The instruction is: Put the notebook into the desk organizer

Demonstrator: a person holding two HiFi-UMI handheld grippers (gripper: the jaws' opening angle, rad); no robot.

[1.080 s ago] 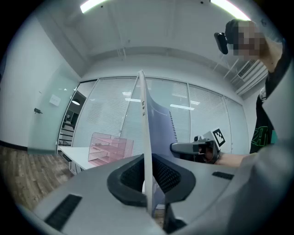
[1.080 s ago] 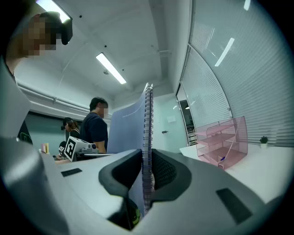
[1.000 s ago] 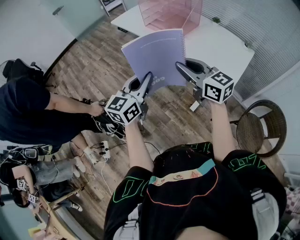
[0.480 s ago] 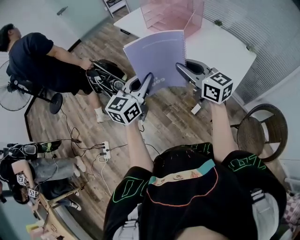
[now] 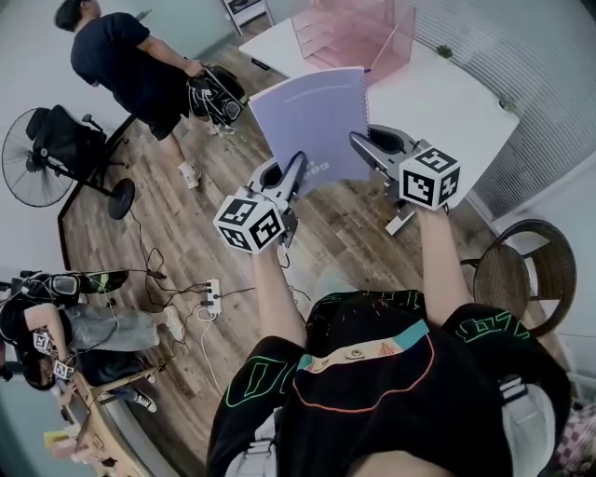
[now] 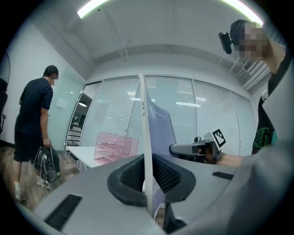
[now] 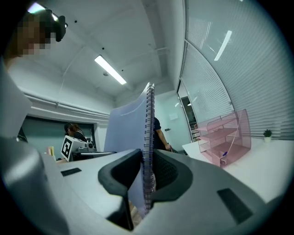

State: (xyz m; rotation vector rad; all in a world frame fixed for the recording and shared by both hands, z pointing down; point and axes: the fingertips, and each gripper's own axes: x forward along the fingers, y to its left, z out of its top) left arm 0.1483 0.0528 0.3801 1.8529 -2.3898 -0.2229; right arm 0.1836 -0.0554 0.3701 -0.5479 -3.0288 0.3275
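A lilac spiral-bound notebook (image 5: 312, 116) is held upright in the air over the wooden floor, short of the white table (image 5: 447, 93). My left gripper (image 5: 294, 173) is shut on its lower left edge; in the left gripper view the thin notebook (image 6: 143, 137) runs straight between the pads. My right gripper (image 5: 365, 142) is shut on the spiral side, with the wire binding (image 7: 148, 137) pinched between its pads. The pink see-through desk organizer (image 5: 349, 28) stands on the table's far end, beyond the notebook. It also shows as the organizer (image 6: 115, 144) and the organizer (image 7: 227, 137).
A person in dark clothes (image 5: 130, 56) stands at the far left holding a bag (image 5: 216, 93). A floor fan (image 5: 37, 158) and a power strip with cables (image 5: 212, 293) are at the left. A wicker chair (image 5: 517, 270) is at the right. Another person (image 5: 56, 326) sits low left.
The person in dark clothes has stood up and walked to the far left with a bag. Both grippers still hold the notebook, which has edged slightly toward the table.
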